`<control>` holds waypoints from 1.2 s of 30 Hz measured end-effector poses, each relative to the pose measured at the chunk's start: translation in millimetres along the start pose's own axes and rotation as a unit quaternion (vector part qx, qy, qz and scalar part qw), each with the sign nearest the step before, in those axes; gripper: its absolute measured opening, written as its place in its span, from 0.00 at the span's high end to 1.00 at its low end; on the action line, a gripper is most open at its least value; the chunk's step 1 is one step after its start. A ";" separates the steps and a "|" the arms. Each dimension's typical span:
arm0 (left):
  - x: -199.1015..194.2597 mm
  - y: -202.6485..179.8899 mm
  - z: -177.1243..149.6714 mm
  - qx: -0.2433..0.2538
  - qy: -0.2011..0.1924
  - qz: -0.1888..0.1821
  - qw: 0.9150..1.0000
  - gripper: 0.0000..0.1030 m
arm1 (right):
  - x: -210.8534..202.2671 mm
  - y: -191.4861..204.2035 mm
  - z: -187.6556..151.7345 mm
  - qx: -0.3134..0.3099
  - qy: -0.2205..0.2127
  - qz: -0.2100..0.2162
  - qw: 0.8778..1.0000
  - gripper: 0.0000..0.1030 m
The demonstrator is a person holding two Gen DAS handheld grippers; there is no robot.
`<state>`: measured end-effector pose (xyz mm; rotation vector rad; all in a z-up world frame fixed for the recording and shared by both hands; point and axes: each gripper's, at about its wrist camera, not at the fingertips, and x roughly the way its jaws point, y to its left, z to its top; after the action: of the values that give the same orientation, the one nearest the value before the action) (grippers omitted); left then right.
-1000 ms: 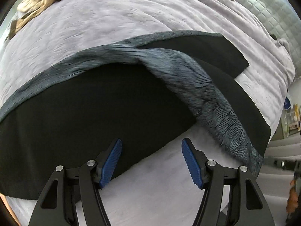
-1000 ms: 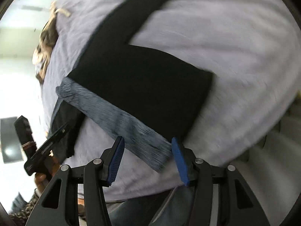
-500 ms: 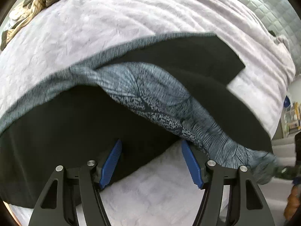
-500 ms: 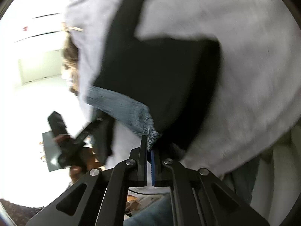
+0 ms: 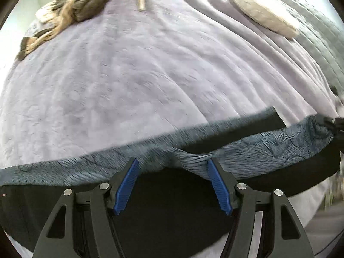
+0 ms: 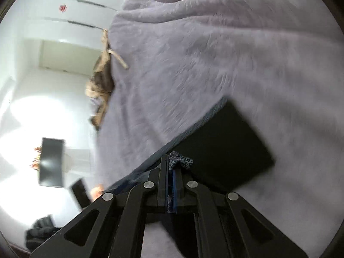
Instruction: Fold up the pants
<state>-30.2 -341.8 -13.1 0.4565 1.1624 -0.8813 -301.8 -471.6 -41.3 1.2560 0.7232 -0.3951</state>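
Black pants [image 5: 167, 204] with a blue-grey patterned waistband [image 5: 268, 150] lie on a lilac blanket [image 5: 150, 75]. My left gripper [image 5: 173, 185] is open, its blue pads either side of the waistband's middle, over the black cloth. My right gripper [image 6: 171, 167] is shut on the end of the waistband [image 6: 180, 160], with a tuft of patterned cloth sticking out past the pads. The black pants [image 6: 225, 148] spread beyond it on the blanket [image 6: 236, 53]. The right gripper shows at the far right of the left wrist view [image 5: 335, 122], holding the waistband's end.
A brown crumpled garment [image 5: 71, 10] lies at the blanket's far left; it also shows in the right wrist view [image 6: 101, 86]. A beige flat cushion [image 5: 262, 15] lies at the far right. The bed edge runs beside a white room with a dark screen [image 6: 51, 161].
My right gripper closed on the waistband's end and lifted it up and across. My left gripper moved forward over the black cloth up to the waistband, staying open.
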 end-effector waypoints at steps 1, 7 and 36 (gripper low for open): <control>0.7 2.2 2.1 -0.006 -0.002 0.005 1.000 0.35 | 7.1 -0.3 9.7 -0.010 0.006 -0.017 1.000 0.93; 15.8 7.8 -3.9 -0.001 0.013 0.036 0.999 0.35 | 18.6 -20.9 26.3 -0.049 0.008 -0.110 0.993 0.31; 10.3 32.3 -13.4 -0.016 0.025 0.075 0.997 0.30 | -7.4 -95.4 -34.1 0.073 -0.028 -0.193 0.978 0.62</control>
<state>-11.2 -316.6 -31.4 0.5356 1.1706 -0.7241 -377.3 -467.1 -109.1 1.2341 0.9049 -0.8106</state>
